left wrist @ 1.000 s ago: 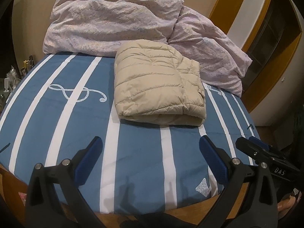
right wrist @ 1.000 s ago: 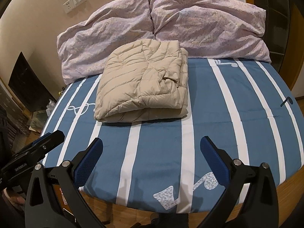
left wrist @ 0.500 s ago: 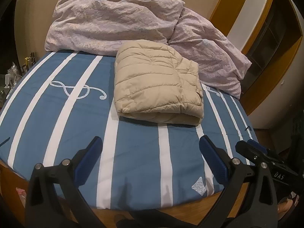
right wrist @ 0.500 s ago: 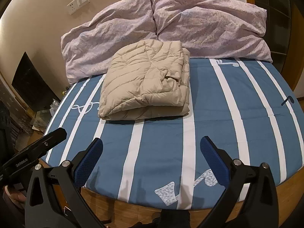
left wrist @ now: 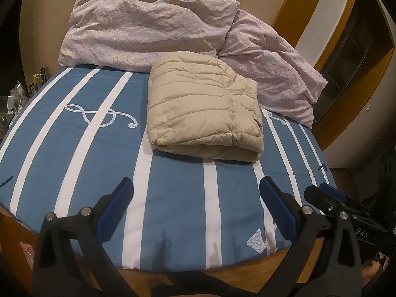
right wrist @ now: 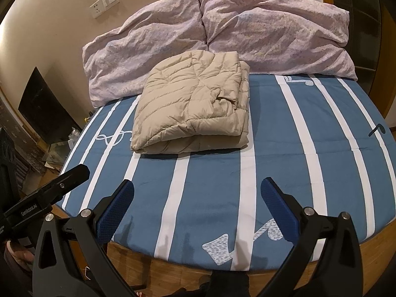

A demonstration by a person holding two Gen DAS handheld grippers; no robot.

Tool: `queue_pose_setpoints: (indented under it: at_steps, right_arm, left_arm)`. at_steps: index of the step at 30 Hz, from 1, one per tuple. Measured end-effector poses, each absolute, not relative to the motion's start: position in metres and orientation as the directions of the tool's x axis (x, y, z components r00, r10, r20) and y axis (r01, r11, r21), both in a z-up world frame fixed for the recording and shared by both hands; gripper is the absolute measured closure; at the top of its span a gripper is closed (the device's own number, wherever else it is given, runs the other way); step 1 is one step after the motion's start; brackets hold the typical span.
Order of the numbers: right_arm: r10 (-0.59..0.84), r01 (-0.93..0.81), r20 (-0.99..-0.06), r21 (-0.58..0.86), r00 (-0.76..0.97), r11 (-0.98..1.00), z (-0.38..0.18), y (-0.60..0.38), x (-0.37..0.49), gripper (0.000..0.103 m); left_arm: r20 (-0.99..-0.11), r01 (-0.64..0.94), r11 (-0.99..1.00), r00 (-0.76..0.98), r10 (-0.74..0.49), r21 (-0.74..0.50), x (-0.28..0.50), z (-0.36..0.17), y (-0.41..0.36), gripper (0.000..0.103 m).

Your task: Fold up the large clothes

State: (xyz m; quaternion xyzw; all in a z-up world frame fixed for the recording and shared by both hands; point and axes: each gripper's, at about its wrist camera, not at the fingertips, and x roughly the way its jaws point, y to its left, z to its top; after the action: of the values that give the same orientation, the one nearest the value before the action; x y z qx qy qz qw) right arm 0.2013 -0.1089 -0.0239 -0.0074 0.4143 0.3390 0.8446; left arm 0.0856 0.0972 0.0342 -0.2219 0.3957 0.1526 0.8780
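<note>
Beige and quilted, the puffer jacket point(left wrist: 205, 113) lay folded into a thick, roughly square bundle on the blue sheet point(left wrist: 173, 198), its rolled fold edge facing the foot of the bed and its far edge touching the crumpled pale lilac duvet point(left wrist: 153, 27) heaped against the wall. White stripes ran along the sheet, and a white treble clef point(left wrist: 99, 116) was printed just left of the jacket in the left wrist view. The left gripper point(left wrist: 196, 205) hung above the near edge of the mattress with its blue-padded fingers point(left wrist: 116, 208) spread wide apart and nothing between them, well apart from the jacket. The right gripper point(right wrist: 196, 205) was likewise released, jaws wide, empty, over the foot of the bed where a patterned music-note print point(right wrist: 243, 240) marked the sheet. Each camera caught the other tool at its side: the right one at the lower right of the left view, the left one at the lower left of the right view. A wooden bed frame point(right wrist: 371, 250) showed under the mattress edge, and a white wall socket plate point(right wrist: 105, 2) sat on the cream wall above the duvet.
</note>
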Motion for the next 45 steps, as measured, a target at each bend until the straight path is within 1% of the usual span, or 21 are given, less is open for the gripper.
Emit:
queue_pose_setpoints:
  at_steps: [45]
  right_arm:
    - [0.572,-0.577,-0.707,0.280,0.416,0.767,-0.0315,-0.1083,0.1973,0.001]
  left_arm:
    - [-0.768,-0.448,0.854,0.633,0.095,-0.264,0.0852,0.0312,0.0906,0.003]
